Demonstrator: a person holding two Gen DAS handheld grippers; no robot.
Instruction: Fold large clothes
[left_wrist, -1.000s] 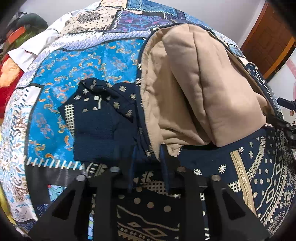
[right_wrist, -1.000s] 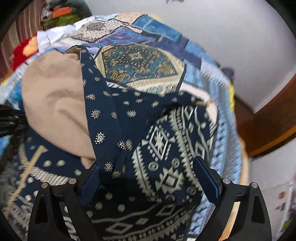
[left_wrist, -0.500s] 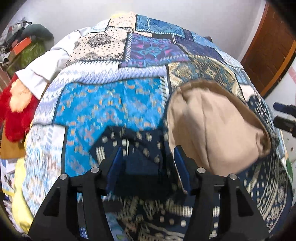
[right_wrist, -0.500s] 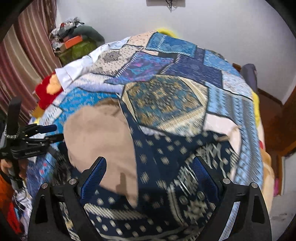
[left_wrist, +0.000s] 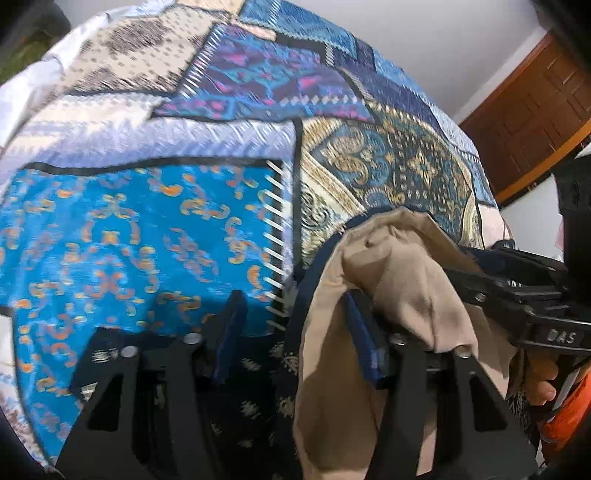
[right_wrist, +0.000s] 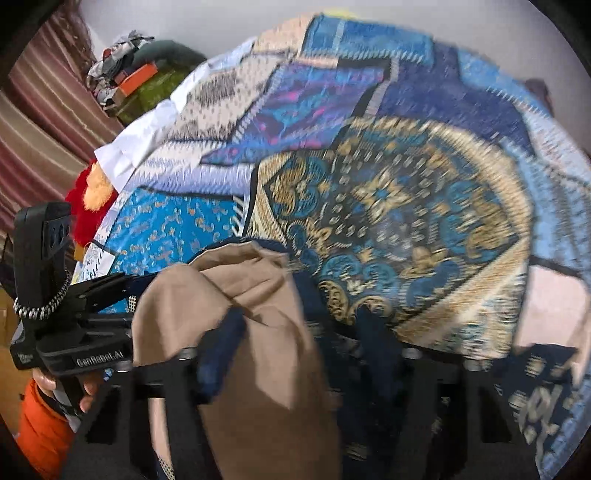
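Note:
A large navy patterned garment with a tan lining (left_wrist: 391, 280) lies bunched on the bed, close under both grippers; it also shows in the right wrist view (right_wrist: 243, 325). My left gripper (left_wrist: 295, 332) is open, its blue-padded fingers straddling the garment's navy edge and the tan fold. My right gripper (right_wrist: 295, 354) is open, its fingers either side of the tan fold and navy cloth; its right finger is blurred. The right gripper's body (left_wrist: 524, 295) appears at the right of the left wrist view, and the left gripper's body (right_wrist: 74, 325) at the left of the right wrist view.
The bed carries a patchwork cover (left_wrist: 147, 229) in blue, gold and purple. A red plush toy (right_wrist: 92, 206) and a white cloth (right_wrist: 140, 147) lie at the bed's left edge. A pile of things (right_wrist: 136, 70) and a striped curtain stand behind. A wooden door (left_wrist: 535, 110) is far right.
Both grippers have come down and together onto the bunched garment. The left gripper was shut on the navy cloth a second ago and has opened. Both views are motion-blurred.

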